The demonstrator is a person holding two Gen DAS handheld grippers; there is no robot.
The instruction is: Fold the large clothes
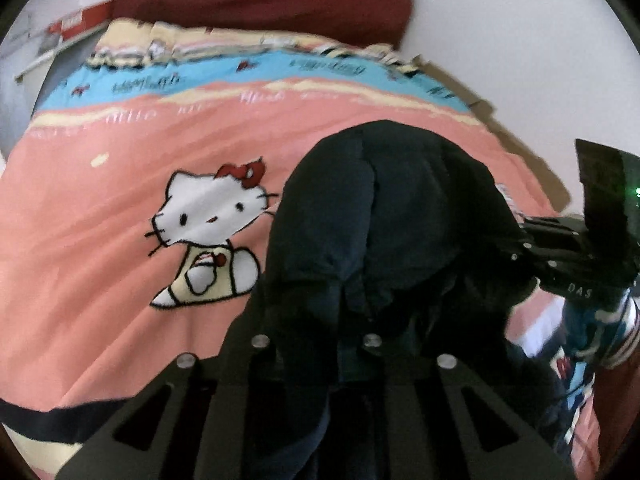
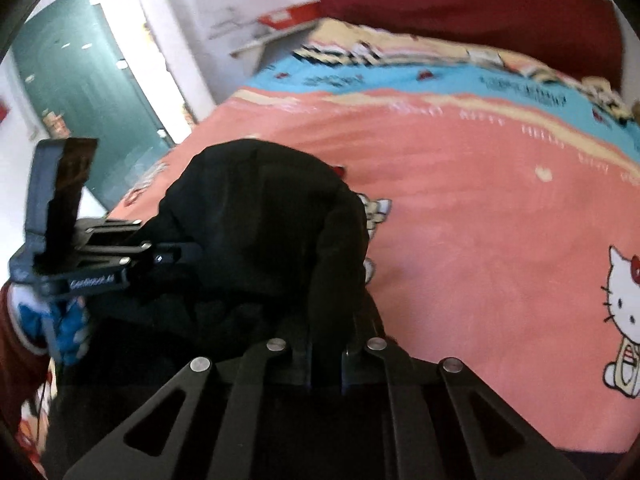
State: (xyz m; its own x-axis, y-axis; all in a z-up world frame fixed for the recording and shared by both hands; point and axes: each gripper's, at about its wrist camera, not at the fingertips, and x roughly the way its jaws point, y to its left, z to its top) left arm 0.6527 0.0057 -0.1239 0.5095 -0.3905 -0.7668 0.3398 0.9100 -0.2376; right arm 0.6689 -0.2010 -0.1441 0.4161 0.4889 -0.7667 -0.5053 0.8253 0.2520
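Note:
A dark, bulky garment (image 1: pixel 400 208) lies heaped up on a pink cartoon-cat bedspread (image 1: pixel 120 300). My left gripper (image 1: pixel 320 320) is sunk into the near side of the heap, its jaws drawn together on the cloth, which hides the tips. From the right my right gripper (image 1: pixel 524 252) enters the same heap. In the right wrist view the garment (image 2: pixel 260 208) rises in front of my right gripper (image 2: pixel 326 332), whose fingers are pinched together with a fold of cloth between them. My left gripper (image 2: pixel 180 256) bites into the garment from the left.
The bedspread (image 2: pixel 480 240) stretches away to a blue and cream band and a dark red headboard (image 2: pixel 480 0). A green door (image 2: pixel 80 100) and a shelf with a red box (image 2: pixel 280 20) stand beyond the bed's left side. A blue-and-white patterned sleeve (image 1: pixel 592 328) holds the right gripper.

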